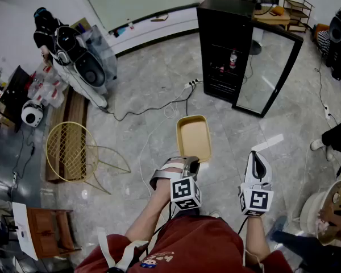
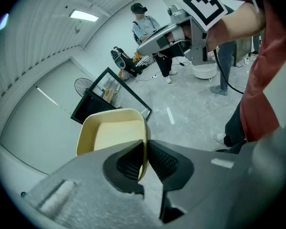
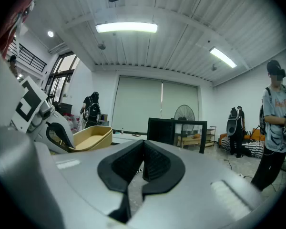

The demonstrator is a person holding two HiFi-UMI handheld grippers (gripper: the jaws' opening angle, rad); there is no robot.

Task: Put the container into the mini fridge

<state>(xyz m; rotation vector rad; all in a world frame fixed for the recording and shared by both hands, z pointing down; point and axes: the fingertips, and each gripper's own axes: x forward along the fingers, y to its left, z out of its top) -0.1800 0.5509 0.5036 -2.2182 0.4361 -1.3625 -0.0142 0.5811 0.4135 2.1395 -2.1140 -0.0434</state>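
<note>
A shallow tan container (image 1: 194, 136) hangs out in front of me over the grey floor, with my left gripper (image 1: 188, 162) shut on its near rim. In the left gripper view the rim of the container (image 2: 115, 131) is pinched between the two black pads (image 2: 159, 160). My right gripper (image 1: 256, 157) is held beside it to the right, shut with nothing in it (image 3: 143, 163). From the right gripper view the container (image 3: 91, 137) shows at the left. The black mini fridge (image 1: 223, 44) stands further ahead, its glass door (image 1: 271, 70) swung open to the right, with bottles on a shelf inside.
A power strip and white cable (image 1: 190, 85) lie on the floor left of the fridge. A yellow wire chair (image 1: 71, 150) and a wooden stool (image 1: 45, 230) stand at the left. People stand at the far left (image 1: 48, 33) and at the right edge (image 1: 335, 138).
</note>
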